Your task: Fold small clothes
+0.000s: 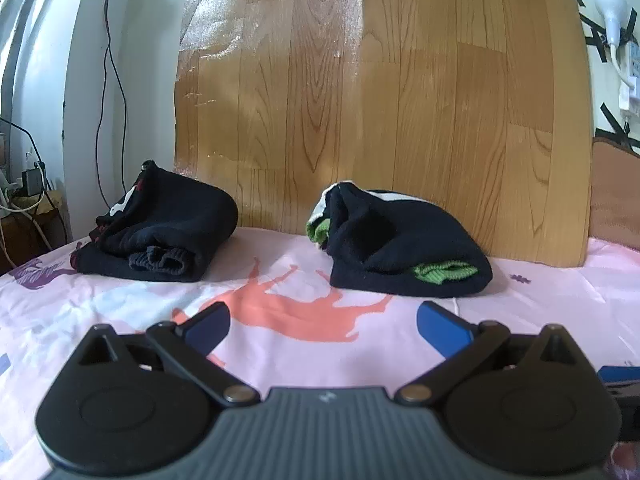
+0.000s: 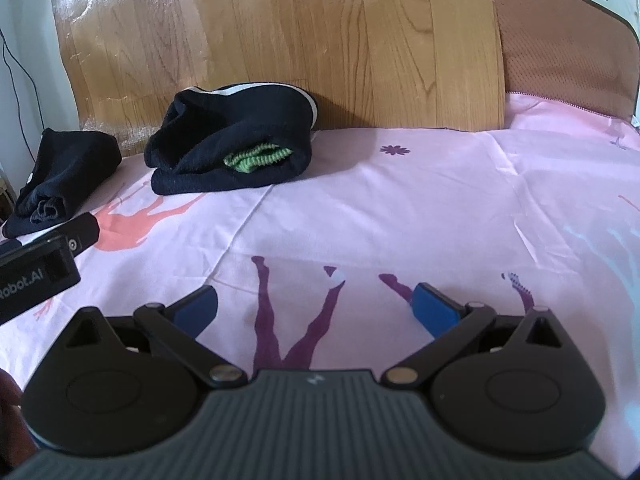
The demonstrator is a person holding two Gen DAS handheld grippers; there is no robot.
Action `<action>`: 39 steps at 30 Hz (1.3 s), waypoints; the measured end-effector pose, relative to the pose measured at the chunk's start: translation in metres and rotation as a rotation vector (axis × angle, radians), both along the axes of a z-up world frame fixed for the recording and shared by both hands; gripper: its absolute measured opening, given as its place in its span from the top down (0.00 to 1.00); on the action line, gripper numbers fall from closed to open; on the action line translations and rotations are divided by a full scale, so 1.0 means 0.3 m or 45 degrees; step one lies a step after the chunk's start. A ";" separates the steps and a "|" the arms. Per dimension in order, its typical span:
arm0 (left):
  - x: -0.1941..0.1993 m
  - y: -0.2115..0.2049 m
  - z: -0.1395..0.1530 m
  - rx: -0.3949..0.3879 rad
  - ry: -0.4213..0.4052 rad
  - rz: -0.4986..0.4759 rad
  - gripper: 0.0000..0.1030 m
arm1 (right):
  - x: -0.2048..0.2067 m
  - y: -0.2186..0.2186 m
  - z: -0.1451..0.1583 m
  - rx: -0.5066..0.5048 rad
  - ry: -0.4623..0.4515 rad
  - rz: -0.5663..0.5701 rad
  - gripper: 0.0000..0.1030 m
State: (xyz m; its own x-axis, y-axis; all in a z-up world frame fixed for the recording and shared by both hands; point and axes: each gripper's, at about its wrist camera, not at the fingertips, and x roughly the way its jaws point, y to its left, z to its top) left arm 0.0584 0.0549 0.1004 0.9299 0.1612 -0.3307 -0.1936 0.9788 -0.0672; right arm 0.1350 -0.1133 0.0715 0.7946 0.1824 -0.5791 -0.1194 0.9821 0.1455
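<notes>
Blue-padded fingers stand wide apart on both tools, nothing between them: the left gripper (image 1: 323, 322) and the right gripper (image 2: 316, 304) each hover low over the pink printed sheet (image 2: 400, 208).

Farther along the sheet, just before the wooden board (image 1: 400, 100), lie two folded bundles. The dark garment with green cuff (image 1: 404, 248) is a rounded navy roll, a ribbed green edge peeking from its near opening and a white stripe along its top. To its left, apart from it, sits the second dark garment (image 1: 160, 232), folded flatter, with a ribbed dark cuff facing forward and what may be a white and red print on its far side, too crumpled to read.

From the right wrist, the second bundle is partly cut off behind the left tool's black body (image 2: 40, 272), while a brown cushion (image 2: 568, 40) shows almost whole; the left wrist catches only its edge, but shows cables (image 1: 108, 80) and a white lamp (image 1: 610, 12).
</notes>
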 end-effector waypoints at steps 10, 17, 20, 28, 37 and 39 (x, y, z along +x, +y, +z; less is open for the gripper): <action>0.014 0.008 -0.002 0.016 0.053 0.106 0.00 | -0.002 0.046 -0.004 -0.120 0.018 0.037 0.00; 0.030 -0.047 -0.011 0.161 0.113 0.036 0.00 | -0.026 0.013 0.009 -0.075 -0.030 -0.006 0.00; 0.039 -0.030 -0.013 0.123 0.141 0.034 0.00 | -0.031 0.013 0.013 -0.076 -0.049 -0.009 0.00; 0.047 -0.025 -0.016 0.119 0.176 0.036 0.00 | -0.031 -0.003 0.017 -0.044 -0.064 -0.024 0.00; 0.059 0.029 -0.020 0.010 0.220 0.096 0.00 | -0.033 -0.065 0.019 0.071 -0.065 -0.129 0.00; 0.058 0.034 -0.020 0.002 0.219 0.099 0.00 | -0.031 -0.085 0.018 0.113 -0.057 -0.154 0.00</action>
State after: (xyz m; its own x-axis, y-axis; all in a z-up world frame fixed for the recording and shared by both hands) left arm 0.0758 0.0649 0.0943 0.8444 0.2313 -0.4833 -0.2772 0.9605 -0.0248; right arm 0.1257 -0.1387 0.0769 0.8384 0.1323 -0.5288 -0.0089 0.9733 0.2294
